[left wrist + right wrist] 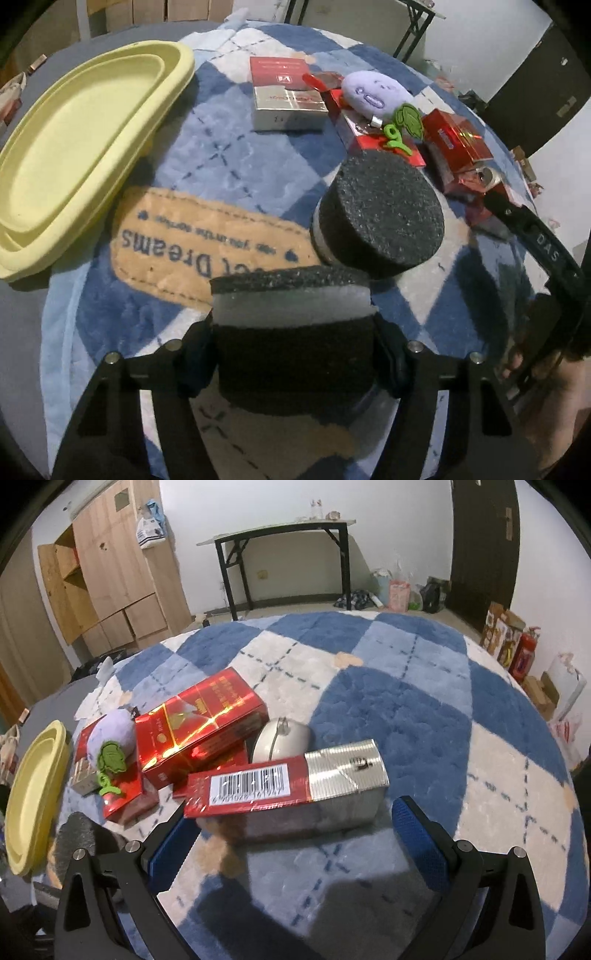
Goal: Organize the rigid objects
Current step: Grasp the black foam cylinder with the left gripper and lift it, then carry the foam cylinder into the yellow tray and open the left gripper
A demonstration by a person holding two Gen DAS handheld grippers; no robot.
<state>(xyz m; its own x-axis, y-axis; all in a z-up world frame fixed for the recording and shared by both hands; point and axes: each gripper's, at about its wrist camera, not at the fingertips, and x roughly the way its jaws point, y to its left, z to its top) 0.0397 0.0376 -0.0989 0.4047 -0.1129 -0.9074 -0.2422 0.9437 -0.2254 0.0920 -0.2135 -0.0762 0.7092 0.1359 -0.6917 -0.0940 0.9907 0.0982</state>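
Note:
In the left wrist view my left gripper [295,347] is shut on a black-and-white foam block [291,317], its pads pressing the block's two sides. A second, round black foam disc [380,218] stands just beyond it. A yellow tray [74,147] lies to the left. In the right wrist view my right gripper [295,849] stands open, its blue pads [417,845] wide apart. A red-and-silver box with a barcode [288,790] lies just ahead of its fingertips, untouched. Behind it are a red carton [199,727] and a white round object [282,738].
Everything rests on a blue-and-white checked blanket [406,701] with an orange patch [192,236]. A purple plush with a green leaf [376,96] sits on the red boxes, beside another red-and-silver box [284,96]. A hand [554,406] holds the right gripper.

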